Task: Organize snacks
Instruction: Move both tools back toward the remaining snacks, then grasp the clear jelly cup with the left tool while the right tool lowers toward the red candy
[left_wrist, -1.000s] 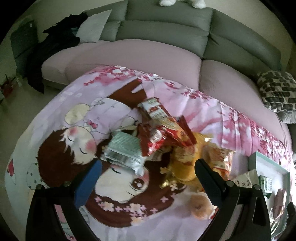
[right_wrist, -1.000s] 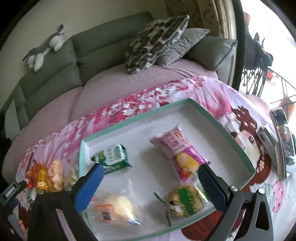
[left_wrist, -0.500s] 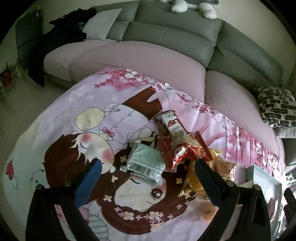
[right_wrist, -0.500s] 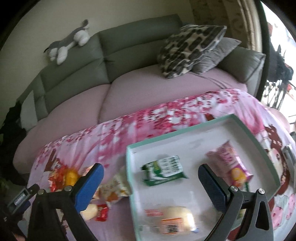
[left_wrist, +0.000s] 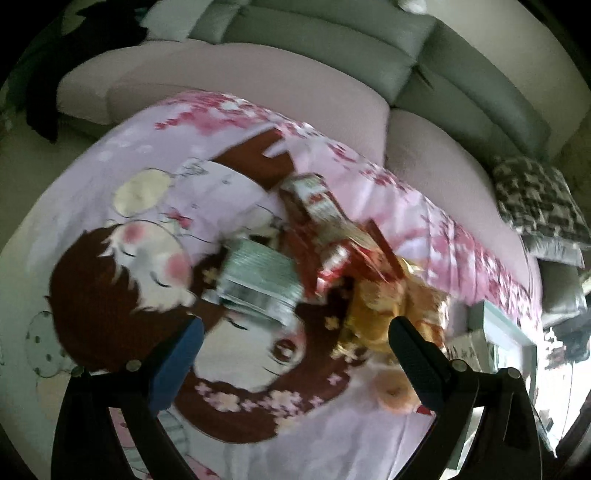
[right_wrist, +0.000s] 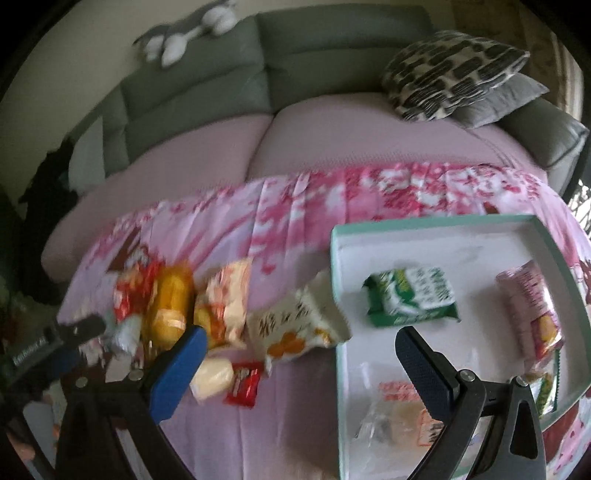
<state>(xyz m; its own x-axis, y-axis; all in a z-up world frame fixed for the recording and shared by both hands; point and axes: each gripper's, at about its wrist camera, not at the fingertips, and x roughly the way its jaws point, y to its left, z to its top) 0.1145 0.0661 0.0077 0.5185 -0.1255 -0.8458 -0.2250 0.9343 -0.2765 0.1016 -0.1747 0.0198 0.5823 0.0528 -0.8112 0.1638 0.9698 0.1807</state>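
Both tongs empty, spread wide: left tongs (left_wrist: 291, 339) just short of the silver packet (left_wrist: 258, 284); right tongs (right_wrist: 295, 347) between loose snacks (right_wrist: 221, 306) and tray (right_wrist: 436, 230). Step: picking. Next: drop over a packet, pinch, carry to tray. Sofa (right_wrist: 332, 140) beyond.

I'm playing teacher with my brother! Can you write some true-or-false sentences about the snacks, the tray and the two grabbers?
1. The green snack packet lies inside the tray. True.
2. The right gripper is squeezing a snack. False: it is open and holds nothing.
3. The small red packet lies on the cloth, outside the tray. True.
4. The left gripper is shut. False: it is open.
5. The plush toy sits on the tray. False: it lies on the sofa back.
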